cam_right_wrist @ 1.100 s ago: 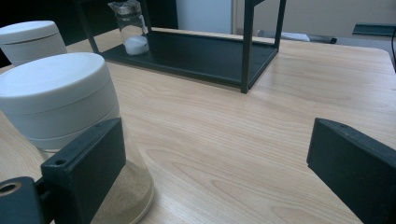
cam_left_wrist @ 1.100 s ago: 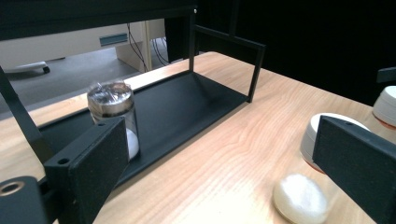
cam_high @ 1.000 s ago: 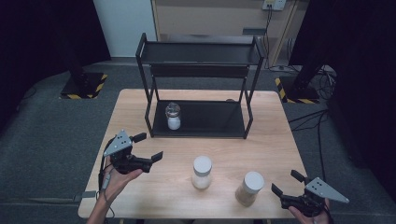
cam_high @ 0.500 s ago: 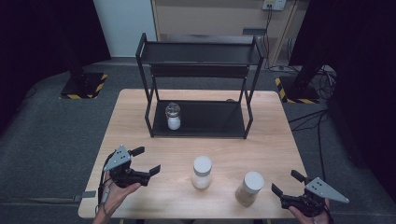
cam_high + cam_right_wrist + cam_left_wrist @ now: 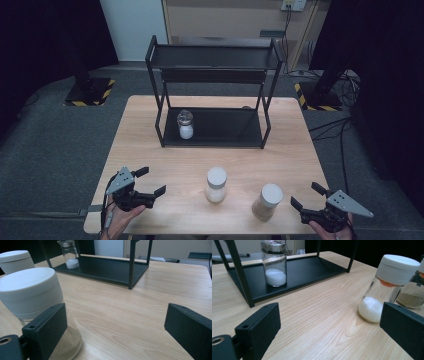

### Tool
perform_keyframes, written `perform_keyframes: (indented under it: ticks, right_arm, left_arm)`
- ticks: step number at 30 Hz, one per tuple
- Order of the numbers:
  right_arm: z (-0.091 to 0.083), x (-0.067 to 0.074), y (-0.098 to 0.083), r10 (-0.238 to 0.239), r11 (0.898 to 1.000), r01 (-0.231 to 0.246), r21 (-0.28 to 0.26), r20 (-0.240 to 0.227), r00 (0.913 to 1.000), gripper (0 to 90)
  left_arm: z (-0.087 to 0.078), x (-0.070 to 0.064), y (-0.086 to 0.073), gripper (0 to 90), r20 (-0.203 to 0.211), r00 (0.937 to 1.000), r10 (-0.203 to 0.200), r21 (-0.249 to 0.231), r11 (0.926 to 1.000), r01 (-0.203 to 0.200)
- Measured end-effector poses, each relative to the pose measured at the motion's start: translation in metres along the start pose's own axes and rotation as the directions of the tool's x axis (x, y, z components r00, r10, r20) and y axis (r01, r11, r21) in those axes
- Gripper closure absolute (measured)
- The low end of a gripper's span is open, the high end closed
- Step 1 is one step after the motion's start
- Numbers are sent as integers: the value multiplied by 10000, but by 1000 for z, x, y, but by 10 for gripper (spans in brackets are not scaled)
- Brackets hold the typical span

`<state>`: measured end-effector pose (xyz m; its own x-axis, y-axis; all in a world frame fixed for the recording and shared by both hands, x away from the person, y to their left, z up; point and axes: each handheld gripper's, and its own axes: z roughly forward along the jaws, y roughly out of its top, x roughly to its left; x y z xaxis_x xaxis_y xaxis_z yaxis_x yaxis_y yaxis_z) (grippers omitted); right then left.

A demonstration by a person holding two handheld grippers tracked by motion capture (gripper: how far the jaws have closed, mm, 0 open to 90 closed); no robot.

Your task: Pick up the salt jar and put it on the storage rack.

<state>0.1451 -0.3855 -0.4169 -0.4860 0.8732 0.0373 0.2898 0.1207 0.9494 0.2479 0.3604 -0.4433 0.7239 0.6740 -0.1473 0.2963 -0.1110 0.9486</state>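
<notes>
Since a second ago the left gripper [image 5: 151, 181] has drawn back toward the near left corner of the wooden table [image 5: 150, 135], while the right one has stayed put. Its jaws are spread wide with nothing between them — bare tabletop lies ahead of it in the left gripper view. Farther back, a black two-tier rack [image 5: 215, 95] stands across the far half of the table, and a small clear jar with a metal cap [image 5: 185, 124] holding white powder sits on the left part of its lower shelf, just beside the left front post. Near the front edge stand two white-lidded jars, apart from each other: one with white powder [image 5: 216, 184], then one with tan powder [image 5: 266, 201]. At the near right corner the right gripper [image 5: 306, 196] is likewise released — the tan jar stands just beside its left jaw, outside the gap.
</notes>
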Motion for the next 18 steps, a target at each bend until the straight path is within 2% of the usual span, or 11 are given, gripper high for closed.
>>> perform_keyframes:
  ticks: [3,4,5,18]
  right_arm:
    - [0,0,0,-16,10000,16,13,-6,10000,47]
    - [0,0,0,-5,10000,5,17,-2,10000,47]
    - [0,0,0,-18,10000,18,-5,-10,10000,47]
    - [1,0,0,-5,10000,5,33,-33,10000,49]
  left_arm:
    - [-1,0,-3,23,-123,9999,42,27,10000,-42]
    - [-1,-2,-4,24,-352,9991,224,190,9996,-217]
    - [0,-2,-6,25,-384,9990,239,232,9995,-230]
    - [-3,4,-11,14,-350,9992,172,213,9996,-164]
